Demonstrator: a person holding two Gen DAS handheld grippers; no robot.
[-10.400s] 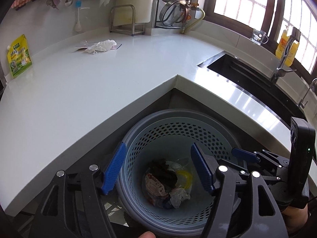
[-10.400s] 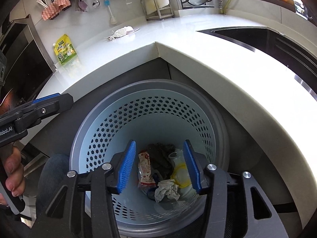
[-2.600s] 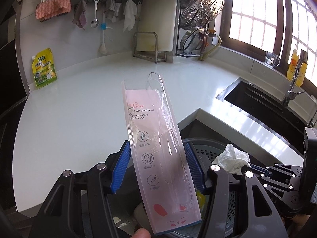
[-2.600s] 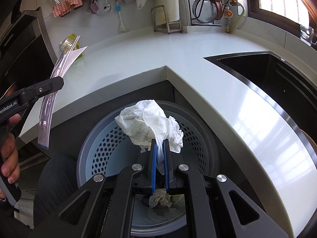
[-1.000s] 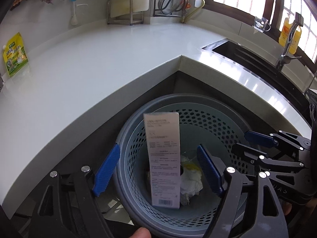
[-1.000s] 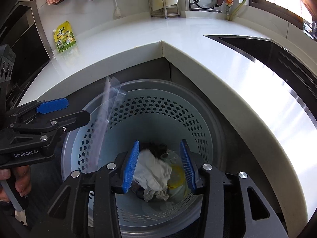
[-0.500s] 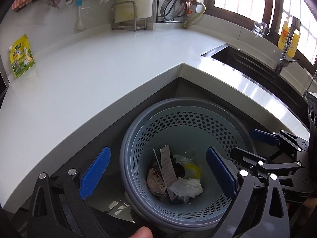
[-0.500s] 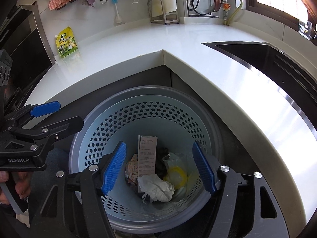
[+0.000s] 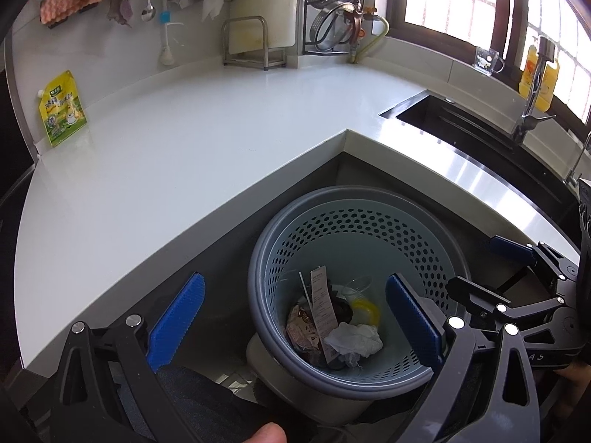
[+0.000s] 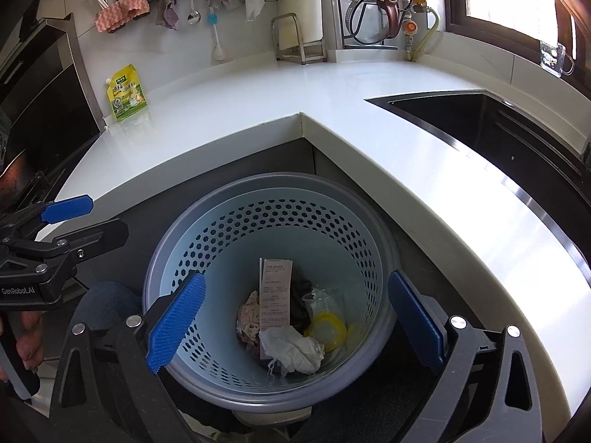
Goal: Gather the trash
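Observation:
A grey-blue perforated trash basket (image 9: 424, 251) (image 10: 236, 229) stands on the floor under the counter corner. Inside lie a flat toothbrush package (image 9: 322, 302) (image 10: 275, 291), a crumpled white tissue (image 9: 354, 337) (image 10: 291, 349), a clear cup with a yellow lid (image 10: 327, 323) and other wrappers. My left gripper (image 9: 293, 323) is open and empty above the basket's left rim. My right gripper (image 10: 295, 325) is open and empty above the basket. Each gripper shows in the other's view, the right (image 9: 513, 277) and the left (image 10: 62, 229).
A white L-shaped countertop (image 9: 177, 155) (image 10: 351, 110) wraps around the basket. A yellow-green pouch (image 9: 61, 109) (image 10: 126, 93) leans on the back wall. A dark sink (image 9: 469, 133) (image 10: 517, 129) with a tap lies to the right. A metal rack (image 9: 255, 44) stands at the back.
The package and the tissue have dropped into the basket. Both grippers have opened wide and pulled up and back from the basket.

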